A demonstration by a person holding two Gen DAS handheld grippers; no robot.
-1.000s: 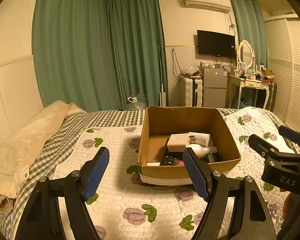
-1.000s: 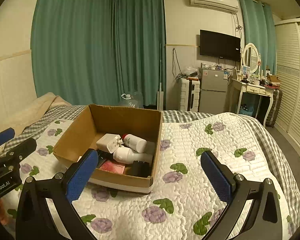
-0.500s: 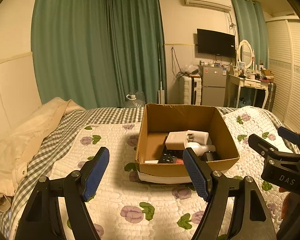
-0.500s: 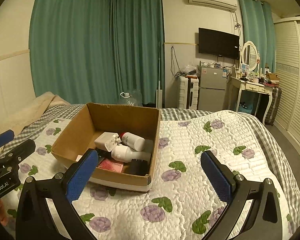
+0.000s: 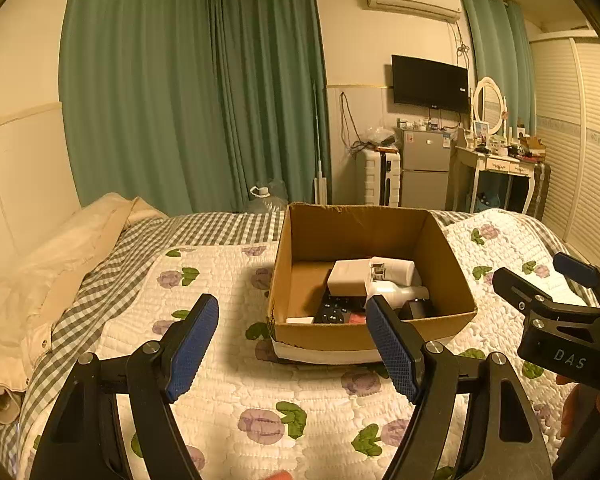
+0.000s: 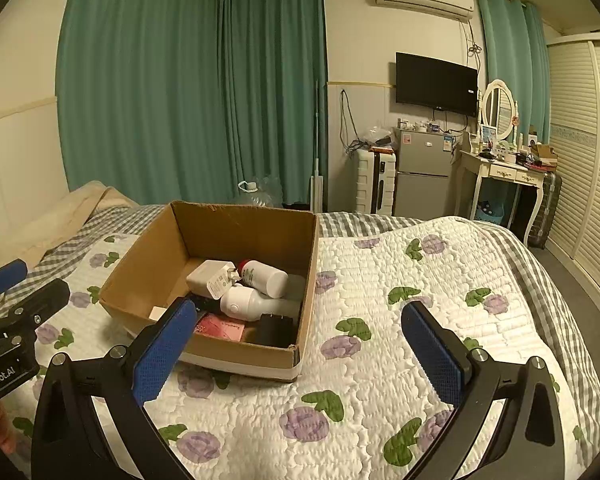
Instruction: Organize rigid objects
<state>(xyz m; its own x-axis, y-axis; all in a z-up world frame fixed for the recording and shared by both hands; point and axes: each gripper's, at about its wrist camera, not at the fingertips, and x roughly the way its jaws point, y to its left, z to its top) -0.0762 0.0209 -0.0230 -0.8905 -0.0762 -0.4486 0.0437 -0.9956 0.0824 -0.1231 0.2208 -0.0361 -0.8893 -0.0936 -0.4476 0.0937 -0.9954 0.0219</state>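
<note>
An open cardboard box (image 5: 300,240) (image 6: 148,264) sits on the quilted bed. Inside lie a white charger (image 6: 210,279), a white bottle with a red neck (image 6: 265,277), a second white bottle (image 6: 252,304), a black remote (image 5: 332,312), a black adapter (image 6: 276,330) and a pink packet (image 6: 222,327). My left gripper (image 5: 292,340) is open and empty, short of the box's near left corner. My right gripper (image 6: 300,344) is open and empty, near the box's front right corner. Each gripper shows at the edge of the other's view.
The floral quilt (image 6: 380,360) covers the bed, with a checked sheet (image 5: 100,280) and a cream blanket (image 5: 52,264) at the left. Green curtains, a fridge (image 6: 420,176), a dressing table (image 6: 496,168) and a wardrobe stand beyond the bed.
Both grippers have drawn back and risen slightly from the box; the box looks a little farther away. Both stay open and empty.
</note>
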